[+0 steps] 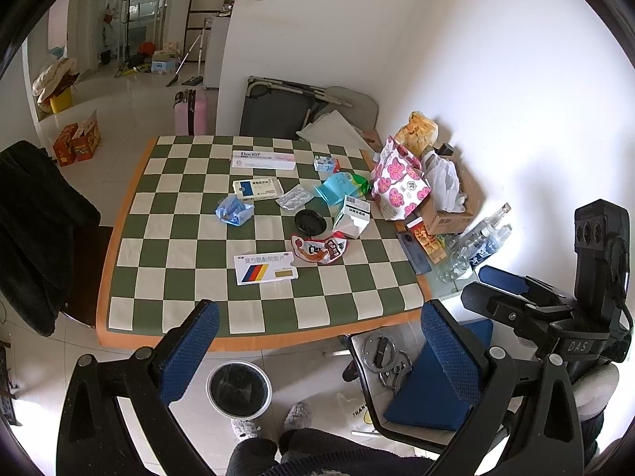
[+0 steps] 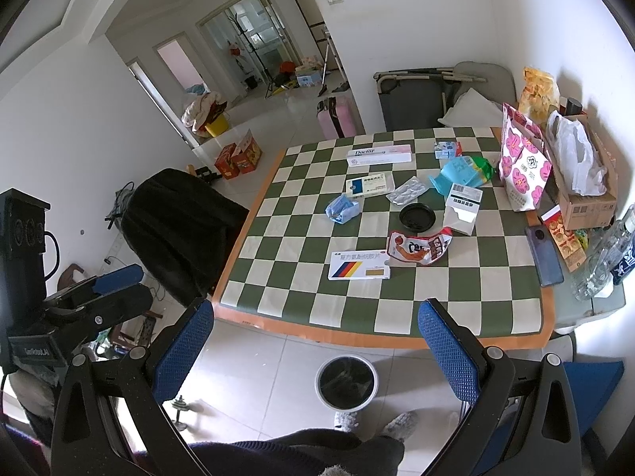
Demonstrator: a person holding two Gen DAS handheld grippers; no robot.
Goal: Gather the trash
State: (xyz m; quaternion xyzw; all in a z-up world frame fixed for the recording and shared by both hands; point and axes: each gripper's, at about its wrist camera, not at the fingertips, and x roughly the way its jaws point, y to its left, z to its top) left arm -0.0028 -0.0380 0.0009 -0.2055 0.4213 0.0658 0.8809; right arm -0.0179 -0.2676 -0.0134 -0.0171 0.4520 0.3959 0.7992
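Left tool (image 1: pixel 317 341) agape, dumbbell (image 2: pixel 179 416) only in right view

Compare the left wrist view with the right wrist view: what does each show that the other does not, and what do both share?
Only the left wrist view shows the metal rings on the floor under the chair. Only the right wrist view shows the dumbbell on the floor. Both share the checked table, the black lid, the red snack wrapper and the bin.
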